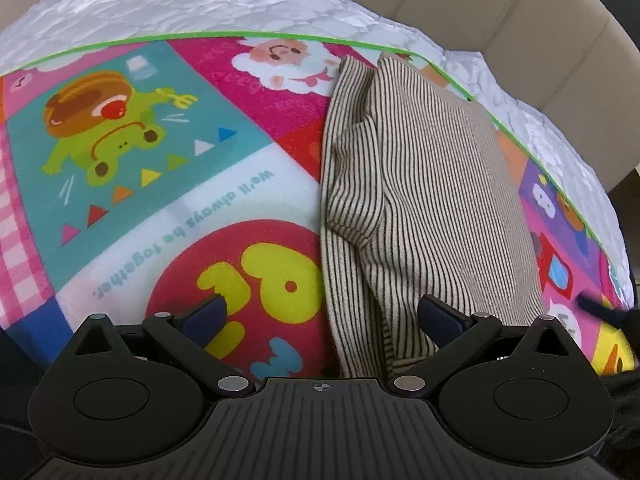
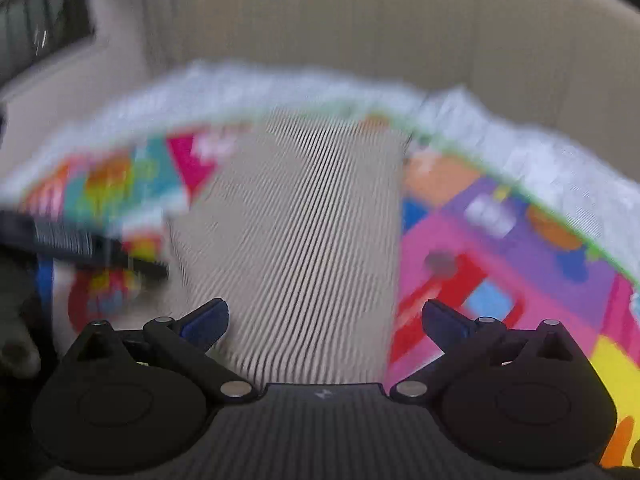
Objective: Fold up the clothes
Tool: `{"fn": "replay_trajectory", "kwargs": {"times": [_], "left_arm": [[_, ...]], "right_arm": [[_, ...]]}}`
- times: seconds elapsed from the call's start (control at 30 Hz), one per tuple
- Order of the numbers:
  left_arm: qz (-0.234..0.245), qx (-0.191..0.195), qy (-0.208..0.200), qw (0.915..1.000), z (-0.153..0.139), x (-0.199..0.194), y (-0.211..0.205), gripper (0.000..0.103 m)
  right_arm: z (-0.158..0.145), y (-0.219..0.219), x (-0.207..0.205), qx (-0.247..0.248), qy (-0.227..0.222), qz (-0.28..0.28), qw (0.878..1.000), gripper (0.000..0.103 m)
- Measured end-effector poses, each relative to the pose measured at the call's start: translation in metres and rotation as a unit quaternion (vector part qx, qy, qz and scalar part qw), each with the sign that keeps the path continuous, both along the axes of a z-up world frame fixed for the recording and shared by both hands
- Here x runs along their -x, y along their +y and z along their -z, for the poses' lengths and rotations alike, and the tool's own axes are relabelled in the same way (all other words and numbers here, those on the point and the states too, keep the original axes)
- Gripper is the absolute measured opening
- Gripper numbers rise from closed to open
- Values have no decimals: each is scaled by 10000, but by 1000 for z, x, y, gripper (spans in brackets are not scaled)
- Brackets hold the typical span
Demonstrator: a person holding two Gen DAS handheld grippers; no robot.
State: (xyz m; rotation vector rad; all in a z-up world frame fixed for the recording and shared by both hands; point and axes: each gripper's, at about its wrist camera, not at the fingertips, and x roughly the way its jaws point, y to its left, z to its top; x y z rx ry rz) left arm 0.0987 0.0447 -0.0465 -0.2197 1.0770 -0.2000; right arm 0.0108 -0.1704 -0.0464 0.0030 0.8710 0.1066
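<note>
A cream garment with thin dark stripes (image 1: 420, 200) lies folded in a long narrow shape on a colourful cartoon blanket (image 1: 160, 184). My left gripper (image 1: 324, 312) is open just above the garment's near end, its blue pads (image 1: 208, 312) wide apart with nothing between them. In the blurred right wrist view the same striped garment (image 2: 296, 240) runs away from me down the middle. My right gripper (image 2: 324, 316) is open over its near edge and holds nothing. The other gripper's dark finger (image 2: 80, 244) shows at the left there.
The blanket (image 2: 500, 240) has a green trim and lies on a white quilted cover (image 1: 200, 4). A beige padded headboard (image 1: 500, 8) stands behind. A dark gripper tip (image 1: 600, 308) pokes in at the right edge of the left wrist view.
</note>
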Motion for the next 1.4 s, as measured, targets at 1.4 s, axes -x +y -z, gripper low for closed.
{"fn": "replay_trajectory", "kwargs": {"times": [1.4], "left_arm": [[1405, 730, -912, 9832, -31, 25, -11, 103]], "right_arm": [[12, -39, -41, -2496, 1134, -38, 9617, 70]]}}
